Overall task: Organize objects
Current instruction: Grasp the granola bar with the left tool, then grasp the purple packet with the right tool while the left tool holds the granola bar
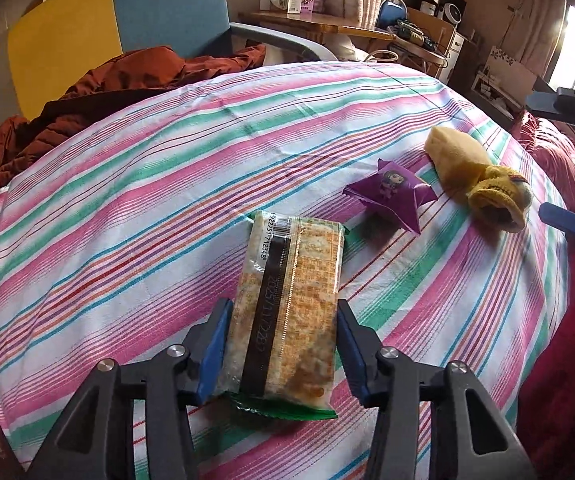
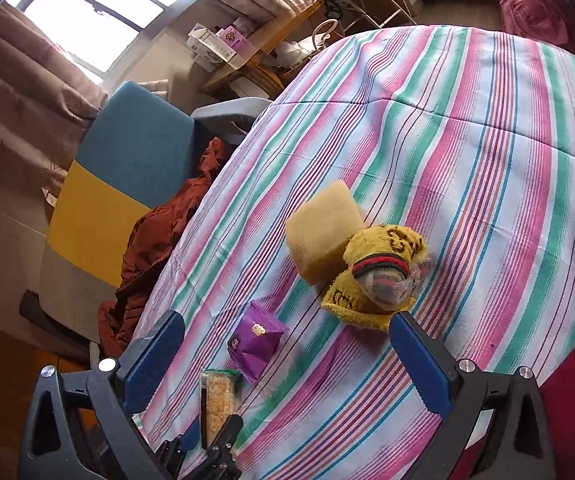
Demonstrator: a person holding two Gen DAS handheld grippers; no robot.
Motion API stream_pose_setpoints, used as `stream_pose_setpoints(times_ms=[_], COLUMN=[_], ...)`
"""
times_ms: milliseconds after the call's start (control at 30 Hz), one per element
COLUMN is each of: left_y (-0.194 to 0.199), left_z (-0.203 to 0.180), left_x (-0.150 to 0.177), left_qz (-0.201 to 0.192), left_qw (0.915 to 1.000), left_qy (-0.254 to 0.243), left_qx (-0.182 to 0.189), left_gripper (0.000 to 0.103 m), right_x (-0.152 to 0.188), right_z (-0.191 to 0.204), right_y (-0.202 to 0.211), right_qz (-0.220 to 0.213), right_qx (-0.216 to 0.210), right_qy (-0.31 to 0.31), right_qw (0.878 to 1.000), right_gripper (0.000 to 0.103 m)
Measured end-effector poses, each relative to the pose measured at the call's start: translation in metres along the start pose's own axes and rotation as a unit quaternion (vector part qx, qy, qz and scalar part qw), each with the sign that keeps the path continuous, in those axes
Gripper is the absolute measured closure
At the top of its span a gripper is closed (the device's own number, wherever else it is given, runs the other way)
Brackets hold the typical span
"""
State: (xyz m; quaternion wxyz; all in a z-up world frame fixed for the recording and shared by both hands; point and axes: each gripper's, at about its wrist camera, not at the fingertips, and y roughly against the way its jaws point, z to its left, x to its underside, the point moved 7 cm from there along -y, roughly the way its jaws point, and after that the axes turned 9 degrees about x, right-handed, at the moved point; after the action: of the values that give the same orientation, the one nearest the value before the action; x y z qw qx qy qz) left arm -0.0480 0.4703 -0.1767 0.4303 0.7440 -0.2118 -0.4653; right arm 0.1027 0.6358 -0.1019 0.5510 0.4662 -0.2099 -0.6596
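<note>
A clear snack packet (image 1: 287, 312) with green end seals lies lengthwise on the striped bedsheet (image 1: 127, 208). My left gripper (image 1: 283, 306) stands over its near half, both blue pads against its long sides. Beyond it to the right sit a purple folded packet (image 1: 387, 192) and a yellow rolled sock bundle (image 1: 487, 196) beside a pale yellow block (image 1: 447, 148). In the right wrist view my right gripper (image 2: 285, 316) is open wide, hovering just short of the sock bundle (image 2: 375, 276), with the block (image 2: 323, 232), purple packet (image 2: 257, 340), snack packet (image 2: 217, 400) and left gripper (image 2: 211, 428) also showing.
A blue and yellow chair (image 1: 127, 12) with a rust-brown jacket (image 1: 107, 92) stands past the bed's far left edge. A red blanket (image 1: 559, 160) is bunched at the right. A wooden table (image 1: 319, 26) with boxes stands behind.
</note>
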Motion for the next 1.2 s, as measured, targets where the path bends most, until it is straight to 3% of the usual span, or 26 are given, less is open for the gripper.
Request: stream_pose_setpoints(times_ms=[167, 433, 600, 700, 933, 1100, 1200], left_y=[0.014, 0.046, 0.050, 0.049, 0.050, 0.050, 0.051], left_z=[0.001, 0.000, 0.001, 0.001, 0.002, 0.004, 0.004], left_x=[0.019, 0.063, 0.068, 0.068, 0.070, 0.070, 0.071], left_qz=[-0.007, -0.053, -0.065, -0.068, -0.075, -0.078, -0.079], left_qw=[0.9999, 0.9983, 0.9978, 0.9975, 0.9971, 0.9969, 0.9968], left_qy=[-0.007, -0.017, -0.008, -0.011, -0.009, -0.004, -0.003], left_qx=[-0.013, -0.020, -0.013, -0.015, -0.008, 0.001, 0.003], left_gripper=[0.053, 0.052, 0.053, 0.052, 0.052, 0.052, 0.052], right_x=[0.015, 0.049, 0.060, 0.064, 0.056, 0.045, 0.042], right_z=[0.028, 0.057, 0.052, 0.047, 0.059, 0.071, 0.084], right_y=[-0.008, -0.034, -0.051, -0.060, -0.078, -0.104, -0.112], right_qz=[0.014, 0.053, 0.104, 0.134, 0.136, 0.133, 0.115], right_qx=[0.010, 0.045, 0.030, 0.017, 0.041, 0.064, 0.085], right_qy=[0.084, 0.197, 0.178, 0.145, 0.134, 0.121, 0.166], right_qw=[0.996, 0.978, 0.978, 0.980, 0.981, 0.982, 0.976], right_gripper=[0.000, 0.000, 0.001, 0.007, 0.011, 0.021, 0.040])
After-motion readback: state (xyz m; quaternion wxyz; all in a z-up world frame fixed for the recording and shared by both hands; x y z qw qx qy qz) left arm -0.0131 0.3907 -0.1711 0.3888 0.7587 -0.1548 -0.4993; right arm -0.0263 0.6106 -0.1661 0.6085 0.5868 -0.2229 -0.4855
